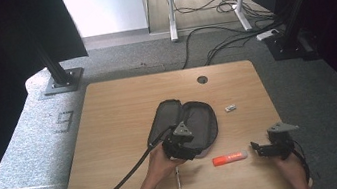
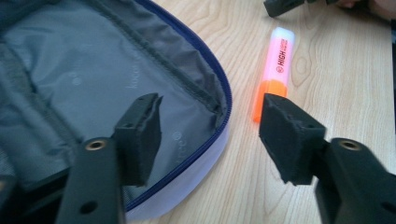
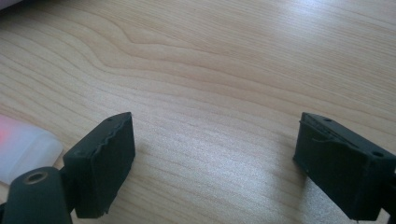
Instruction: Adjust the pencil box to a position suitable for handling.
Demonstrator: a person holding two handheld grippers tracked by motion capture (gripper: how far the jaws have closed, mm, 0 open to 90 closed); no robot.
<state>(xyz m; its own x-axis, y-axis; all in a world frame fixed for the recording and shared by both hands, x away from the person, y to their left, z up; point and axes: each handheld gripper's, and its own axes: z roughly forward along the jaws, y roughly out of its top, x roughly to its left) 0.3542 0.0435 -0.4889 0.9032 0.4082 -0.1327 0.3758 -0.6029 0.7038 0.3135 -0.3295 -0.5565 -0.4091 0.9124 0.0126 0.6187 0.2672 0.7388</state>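
Note:
A dark zip pencil case (image 1: pixel 195 118) lies open in the middle of the table, its grey lining (image 2: pixel 84 70) facing up. My left gripper (image 1: pixel 187 147) hovers at the case's near rim. It (image 2: pixel 210 135) is open: one jaw stands over the lining and the other over bare wood, with the zip edge (image 2: pixel 224 93) between them untouched. An orange highlighter (image 1: pixel 230 158) with a pale cap lies on the wood right of the case, and it (image 2: pixel 273 70) is just beyond my left gripper's outer jaw. My right gripper (image 1: pixel 255 149) rests right of the highlighter, open (image 3: pixel 215 158) and empty over wood, beside the pale cap (image 3: pixel 23 147).
A small white eraser (image 1: pixel 230 108) lies right of the case. A thin pen (image 1: pixel 178 178) lies near the front edge under the left hand. A cable hole (image 1: pixel 202 79) sits at the table's (image 1: pixel 108 108) far side. Stands and cables cover the floor beyond.

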